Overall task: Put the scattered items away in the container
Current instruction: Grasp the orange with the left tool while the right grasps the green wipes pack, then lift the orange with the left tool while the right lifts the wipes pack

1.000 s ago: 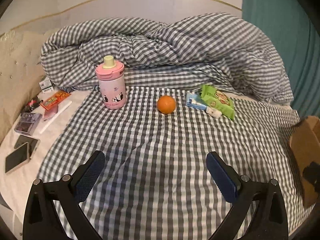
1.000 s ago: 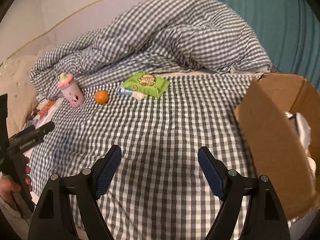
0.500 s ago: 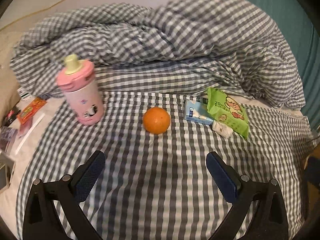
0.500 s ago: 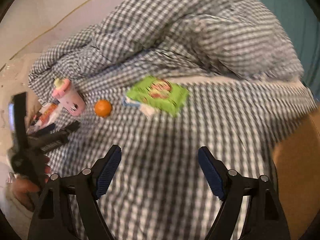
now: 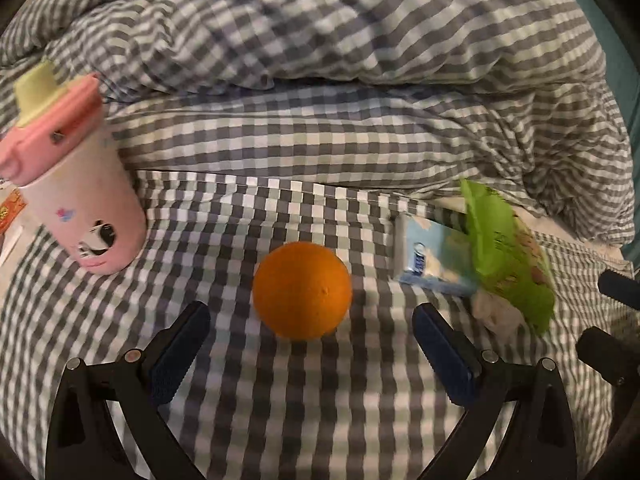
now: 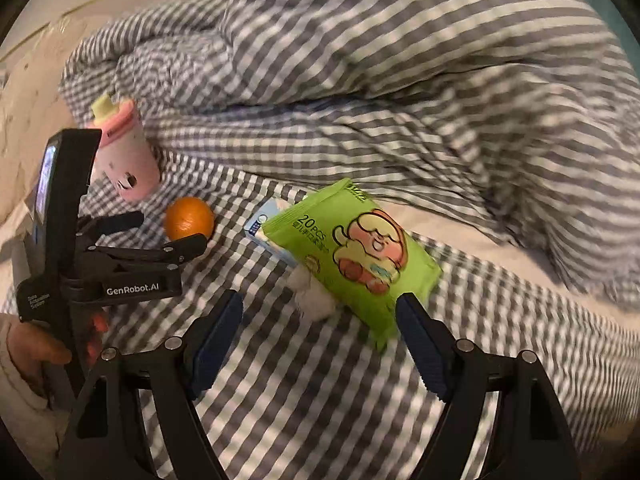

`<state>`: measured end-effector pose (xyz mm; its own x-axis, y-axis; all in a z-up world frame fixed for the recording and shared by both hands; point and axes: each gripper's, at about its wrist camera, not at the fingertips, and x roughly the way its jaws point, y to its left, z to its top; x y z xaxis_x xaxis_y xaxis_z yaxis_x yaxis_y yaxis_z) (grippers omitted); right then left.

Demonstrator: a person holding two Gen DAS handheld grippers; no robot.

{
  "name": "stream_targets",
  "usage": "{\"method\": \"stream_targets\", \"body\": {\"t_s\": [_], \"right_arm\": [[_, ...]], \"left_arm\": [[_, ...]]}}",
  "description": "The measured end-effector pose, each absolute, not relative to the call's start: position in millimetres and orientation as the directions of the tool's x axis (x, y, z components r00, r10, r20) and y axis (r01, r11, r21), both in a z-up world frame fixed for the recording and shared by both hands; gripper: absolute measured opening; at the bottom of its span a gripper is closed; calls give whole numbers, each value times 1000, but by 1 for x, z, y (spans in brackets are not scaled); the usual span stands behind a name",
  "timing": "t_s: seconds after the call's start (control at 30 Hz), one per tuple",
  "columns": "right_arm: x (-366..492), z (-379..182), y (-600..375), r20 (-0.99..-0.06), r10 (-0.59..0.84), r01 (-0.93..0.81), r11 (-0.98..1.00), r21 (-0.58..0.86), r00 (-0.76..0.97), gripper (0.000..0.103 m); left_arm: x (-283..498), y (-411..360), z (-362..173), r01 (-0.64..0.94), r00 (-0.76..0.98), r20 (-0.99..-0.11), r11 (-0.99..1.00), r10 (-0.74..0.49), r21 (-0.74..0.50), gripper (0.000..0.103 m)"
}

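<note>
A round, dimpled orange (image 5: 302, 290) lies on the gingham-covered bed (image 5: 320, 400), just ahead of the left gripper (image 5: 311, 344), whose fingers stand wide apart and empty. The right gripper (image 6: 319, 338) also gapes empty, near a glossy green flat wipes pack (image 6: 352, 252) whose long axis runs diagonally. A pink cylindrical bottle (image 5: 80, 200) stands upright beside the orange.

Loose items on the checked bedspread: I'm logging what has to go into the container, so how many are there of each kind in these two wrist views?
Pink bottle: 1
Orange: 1
Green wipes pack: 1
Light blue packet, partly under the wipes pack: 1
White crumpled wad at the pack's edge: 1
Total: 5
</note>
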<state>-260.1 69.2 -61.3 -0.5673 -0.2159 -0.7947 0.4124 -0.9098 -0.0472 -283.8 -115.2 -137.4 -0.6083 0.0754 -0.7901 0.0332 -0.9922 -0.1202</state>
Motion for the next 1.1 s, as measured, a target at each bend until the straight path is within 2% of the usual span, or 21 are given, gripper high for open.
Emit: {"method": "stream_targets", "body": {"t_s": [0.07,0.1,0.17,0.2,0.5,0.67,0.87,0.93,1.03,1.1], "right_arm": [[-273,-68,69,-803,-226,426,-904,-39,-551,79],[-279,-71,70,-806,-230,429,-903,-32,-545,79],[-291,-76,73,-812,-245,432,-902,-10,-529,79],[-298,-79,74,-816,-256,437,-900,5,-518,79],[-330,-100,68,-823,-217,429,-903,-36,-525,79],[-350,-112,58,-831,-148,434,-893,-121,-536,85],[-377,-118,57,-849,-112,391,-913,-117,-516,84],[-380,-116,61,-852,-115,372,-923,-99,-511,79],[-371,-107,68,-842,-110,337,-937,-88,-528,60],[-360,-101,70,-836,-97,319,-943,-97,-541,55]], "left_arm": [[-295,-115,-150,28,-579,-811,-992,82,-121,103],[-298,-117,-156,32,-569,-818,-992,83,-122,99],[-299,-119,-165,41,-579,-813,-994,60,-102,73],[-297,-119,-164,38,-596,-802,-997,30,-66,55],[-280,-136,-138,38,-652,-757,-995,44,-91,55],[-270,-131,-116,7,-679,-732,-997,56,-83,56],[-266,-135,-123,6,-667,-743,-997,53,-76,56],[-263,-136,-126,10,-667,-744,-997,49,-75,56],[-259,-138,-124,17,-670,-741,-997,45,-75,56],[-254,-141,-120,24,-673,-739,-997,38,-73,56]]}}
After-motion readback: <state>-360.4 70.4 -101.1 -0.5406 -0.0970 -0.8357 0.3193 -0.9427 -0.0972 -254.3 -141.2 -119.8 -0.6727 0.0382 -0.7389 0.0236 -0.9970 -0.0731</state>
